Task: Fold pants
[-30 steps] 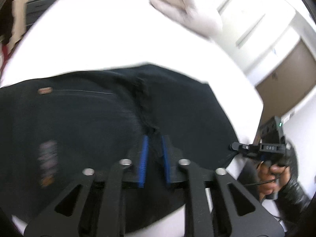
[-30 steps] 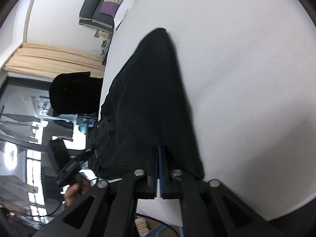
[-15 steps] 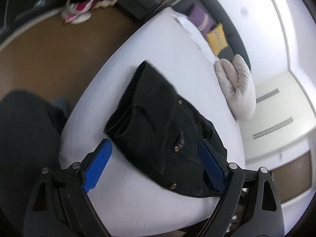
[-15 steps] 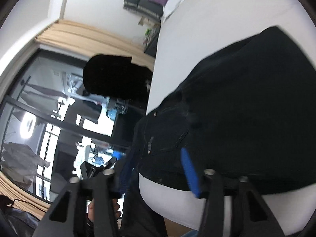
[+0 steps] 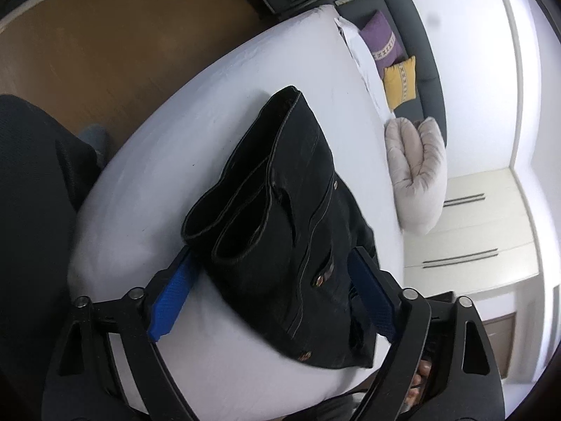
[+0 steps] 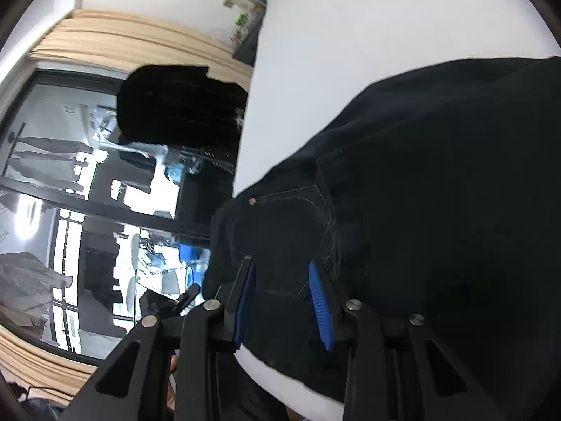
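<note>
Hovering wide apart over the near end of the bundle, the left gripper [image 5: 273,294] holds nothing: its blue pads [image 5: 170,301] flank the pants [image 5: 291,217] without pressing on them, and the jaws have just been closing a little from their widest. The right gripper [image 6: 282,300] stands about half open over dark cloth near a pocket seam, its jaws also just eased inward, and no fabric is pinched between its pads that I can make out. Both tools appear free of the cloth, so the step in hand looks like checking and tidying the finished fold. To do it well, I would bring the pads down flat on the top layer and press lightly, and nudge any overhanging edge inward, not pinch and lift, since a raised corner could drag the stacked layers apart. The pants are black denim with pale topstitching and copper rivets, folded into a compact stack on the white bed [image 5: 217,105], close to its near edge. Two leg cuffs lie side by side and gape open at the left end, so the bundle sits thick and slightly uneven there.
</note>
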